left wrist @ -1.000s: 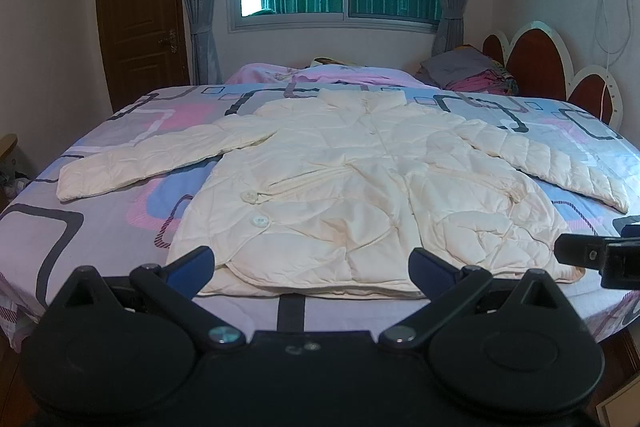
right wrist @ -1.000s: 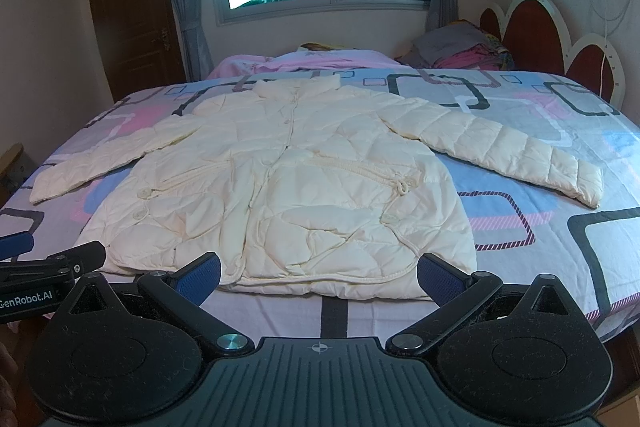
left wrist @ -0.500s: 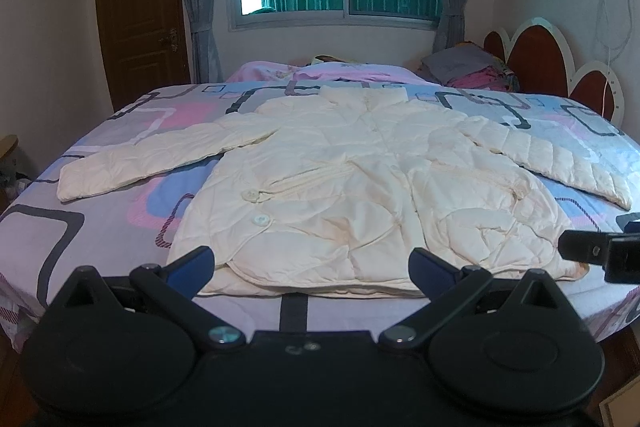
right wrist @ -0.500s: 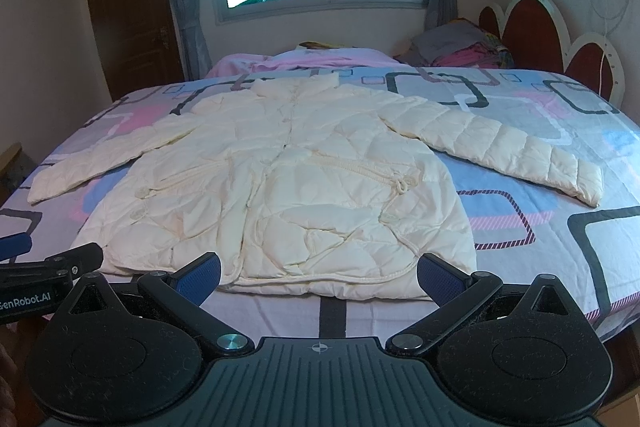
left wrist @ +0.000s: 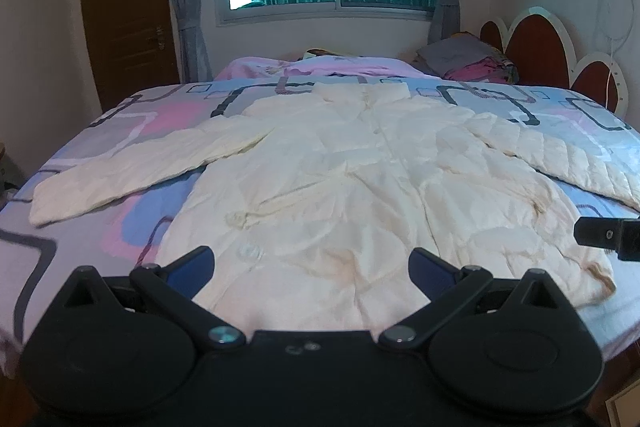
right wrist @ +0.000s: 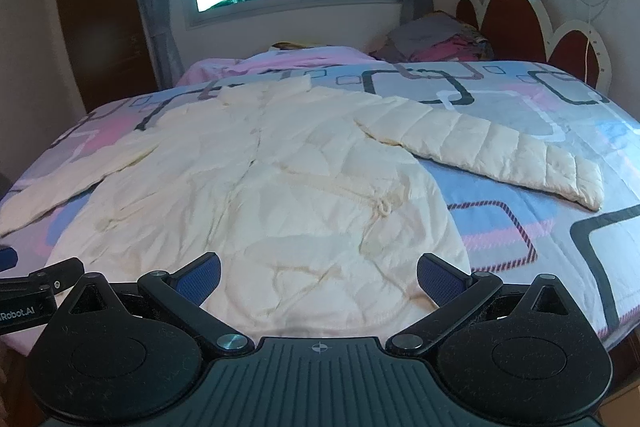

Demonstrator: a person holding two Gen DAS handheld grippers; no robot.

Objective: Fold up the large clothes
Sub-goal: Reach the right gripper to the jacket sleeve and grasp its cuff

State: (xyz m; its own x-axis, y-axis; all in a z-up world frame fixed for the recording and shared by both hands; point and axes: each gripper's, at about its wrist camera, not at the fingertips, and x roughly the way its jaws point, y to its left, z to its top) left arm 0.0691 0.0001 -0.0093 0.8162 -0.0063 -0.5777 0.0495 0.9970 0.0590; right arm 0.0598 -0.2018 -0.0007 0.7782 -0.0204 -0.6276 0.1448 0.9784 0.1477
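Note:
A cream quilted jacket (left wrist: 360, 187) lies flat and face up on the bed, collar toward the window, both sleeves spread out to the sides. It also shows in the right wrist view (right wrist: 272, 195). My left gripper (left wrist: 312, 269) is open and empty, just above the jacket's hem. My right gripper (right wrist: 318, 277) is open and empty, over the hem on the jacket's right half. The jacket's right sleeve (right wrist: 488, 155) stretches out to the right. The left sleeve (left wrist: 132, 175) stretches out to the left.
The bed (left wrist: 120, 131) has a patterned pink, blue and grey cover. A pile of clothes (left wrist: 468, 61) and a pink blanket (left wrist: 320, 67) lie at the far side. A headboard (left wrist: 560, 67) stands at the right, a door (left wrist: 124, 11) at the left.
Both grippers have moved forward and lower toward the jacket's hem; the jacket now fills more of both views. The jacket itself has not moved.

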